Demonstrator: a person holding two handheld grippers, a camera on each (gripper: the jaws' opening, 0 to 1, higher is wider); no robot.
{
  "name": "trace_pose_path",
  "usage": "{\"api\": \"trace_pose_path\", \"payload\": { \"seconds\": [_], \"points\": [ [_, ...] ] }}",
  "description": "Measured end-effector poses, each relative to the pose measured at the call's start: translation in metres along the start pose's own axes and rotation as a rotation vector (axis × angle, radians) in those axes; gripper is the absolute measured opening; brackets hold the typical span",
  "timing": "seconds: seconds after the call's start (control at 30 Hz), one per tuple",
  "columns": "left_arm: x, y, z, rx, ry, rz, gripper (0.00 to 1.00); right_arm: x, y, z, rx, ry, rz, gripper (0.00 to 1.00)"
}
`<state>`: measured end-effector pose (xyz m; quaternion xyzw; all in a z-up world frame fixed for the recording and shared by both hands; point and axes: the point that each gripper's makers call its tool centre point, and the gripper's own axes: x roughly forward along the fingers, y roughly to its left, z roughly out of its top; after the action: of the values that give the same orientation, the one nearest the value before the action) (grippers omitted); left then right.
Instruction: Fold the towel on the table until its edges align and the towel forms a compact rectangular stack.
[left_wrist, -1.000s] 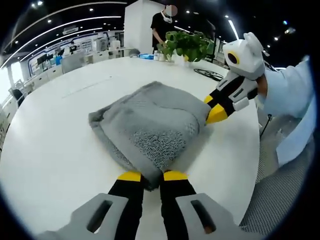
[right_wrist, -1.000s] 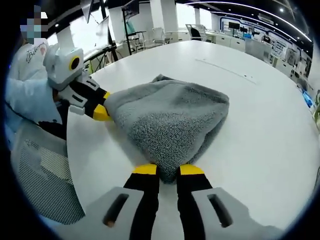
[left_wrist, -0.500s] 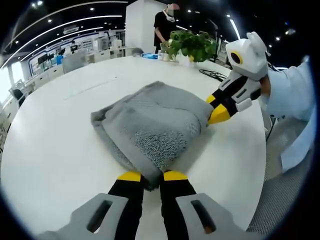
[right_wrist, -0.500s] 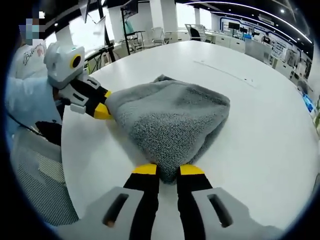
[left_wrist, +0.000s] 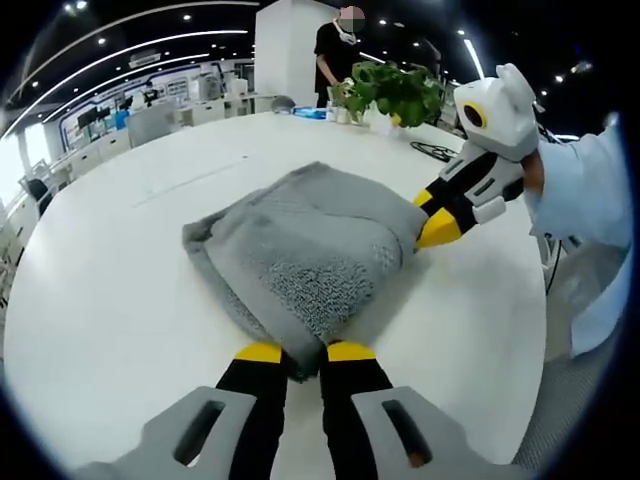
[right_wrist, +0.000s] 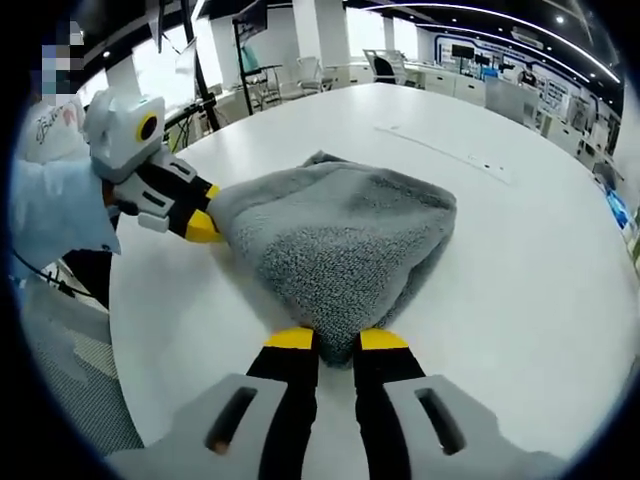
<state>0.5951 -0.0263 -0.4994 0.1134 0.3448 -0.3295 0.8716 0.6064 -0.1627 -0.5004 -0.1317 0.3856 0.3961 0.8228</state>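
Note:
A grey towel lies folded over itself on the white table, bunched into a rough wedge. My left gripper is shut on its near corner, yellow tips pinching the cloth. In the left gripper view my right gripper comes in from the right and holds another corner of the towel. In the right gripper view the same towel spreads ahead of my right gripper, shut on a corner, while my left gripper grips the towel's left corner.
A potted plant and small items stand at the table's far edge, where a person stands. A dark cable lies near the plant. A mesh chair sits beside the table edge. The white table stretches wide around the towel.
The towel and both grippers hold their places. The views have shifted only slightly, and the sleeve and chair at the side have moved a little.

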Motion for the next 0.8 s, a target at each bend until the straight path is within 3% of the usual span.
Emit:
{"api": "trace_pose_path", "payload": {
  "seconds": [0.23,0.4,0.57,0.7,0.8],
  "points": [
    [0.0,0.001,0.0,0.003,0.001,-0.004,0.14,-0.001,0.001,0.0,0.006,0.0,0.004,0.13],
    [-0.007,0.004,-0.002,-0.027,-0.008,0.007,0.25,-0.008,0.001,0.001,-0.021,-0.002,-0.007,0.16],
    [-0.021,0.004,0.005,-0.069,-0.046,0.015,0.36,-0.016,-0.002,0.006,-0.005,-0.03,-0.011,0.28],
    [-0.029,0.008,0.006,-0.07,-0.061,0.027,0.44,-0.021,-0.001,0.009,-0.015,-0.041,-0.013,0.34],
    [-0.042,0.0,0.01,-0.057,-0.083,0.039,0.48,-0.029,0.003,0.007,-0.033,-0.045,-0.018,0.42]
  ]
}}
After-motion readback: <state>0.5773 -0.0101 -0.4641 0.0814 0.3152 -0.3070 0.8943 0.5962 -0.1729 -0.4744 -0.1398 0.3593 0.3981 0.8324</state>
